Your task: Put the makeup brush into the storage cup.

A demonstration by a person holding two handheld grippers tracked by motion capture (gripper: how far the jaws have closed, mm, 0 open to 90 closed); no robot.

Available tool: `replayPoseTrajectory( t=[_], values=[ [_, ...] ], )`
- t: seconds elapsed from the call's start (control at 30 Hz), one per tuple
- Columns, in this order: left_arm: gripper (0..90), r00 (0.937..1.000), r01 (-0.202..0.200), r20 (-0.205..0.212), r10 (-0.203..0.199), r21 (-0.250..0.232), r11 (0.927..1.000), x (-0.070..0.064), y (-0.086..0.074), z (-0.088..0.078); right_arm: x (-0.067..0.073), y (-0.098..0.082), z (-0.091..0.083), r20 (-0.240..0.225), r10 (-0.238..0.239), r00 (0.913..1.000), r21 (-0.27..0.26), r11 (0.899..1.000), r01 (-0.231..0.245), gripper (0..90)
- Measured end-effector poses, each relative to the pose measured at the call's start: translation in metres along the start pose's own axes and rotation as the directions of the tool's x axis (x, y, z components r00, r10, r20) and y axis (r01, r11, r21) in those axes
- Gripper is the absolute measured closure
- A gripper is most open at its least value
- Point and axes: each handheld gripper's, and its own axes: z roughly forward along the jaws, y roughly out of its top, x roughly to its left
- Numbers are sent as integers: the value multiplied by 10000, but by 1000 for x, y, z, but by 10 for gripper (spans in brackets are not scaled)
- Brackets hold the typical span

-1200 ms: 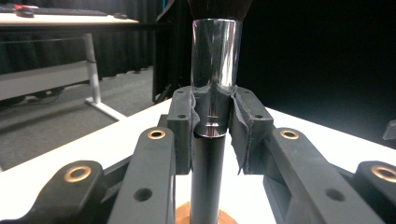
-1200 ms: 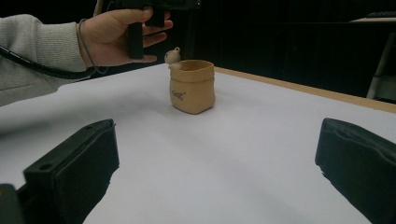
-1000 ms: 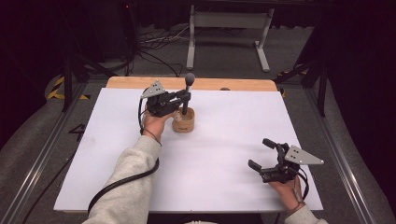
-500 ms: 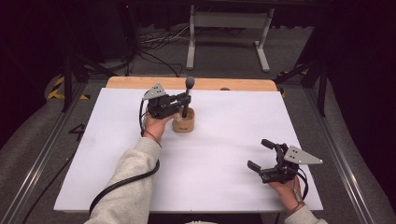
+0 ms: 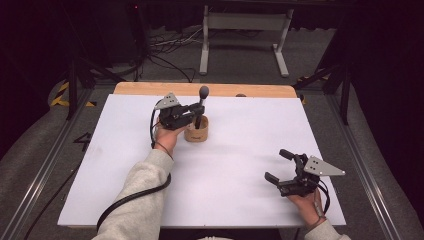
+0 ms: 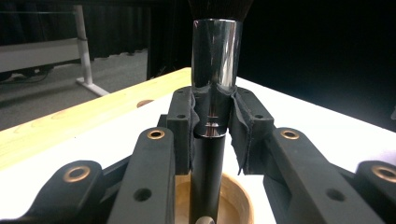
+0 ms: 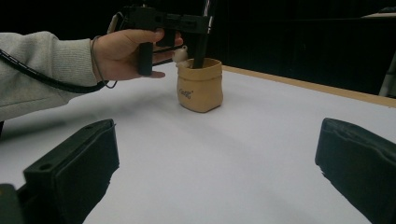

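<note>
A makeup brush (image 5: 202, 102) with a black handle, silver ferrule and dark bristle head stands upright in a small tan pouch-like cup (image 5: 196, 133) near the table's far middle. My left gripper (image 5: 196, 113) is shut on the brush; in the left gripper view its pads clamp the handle (image 6: 208, 154) just below the ferrule (image 6: 217, 58), above the cup's mouth (image 6: 233, 198). My right gripper (image 5: 280, 166) rests open at the near right, holding nothing. From the right gripper view the cup (image 7: 200, 85) and the left hand (image 7: 122, 55) show beyond the wide-apart jaws.
A white sheet (image 5: 235, 165) covers the wooden table, whose bare far edge (image 5: 145, 88) shows. Beyond the table stand a metal frame (image 5: 245, 30) and floor cables (image 5: 165, 45). The left gripper's cable (image 5: 127, 200) trails along the grey sleeve.
</note>
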Motion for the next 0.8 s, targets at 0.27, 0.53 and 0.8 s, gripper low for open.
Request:
replayPoseTrajectory(
  t=[0.27,0.53,0.8],
  values=[
    [713,9999,-140,-17,140,208,9997,-2,-2,-1,0,0,0,-41,-10,10000,-6,10000,10,0],
    [710,9999,-166,-33,168,369,9992,-2,-5,-3,0,0,1,-57,-21,10000,17,10000,21,0],
    [411,9990,250,-367,-240,272,9993,-2,-4,-8,0,0,1,-67,9,10000,28,10000,-9,0]
  ],
)
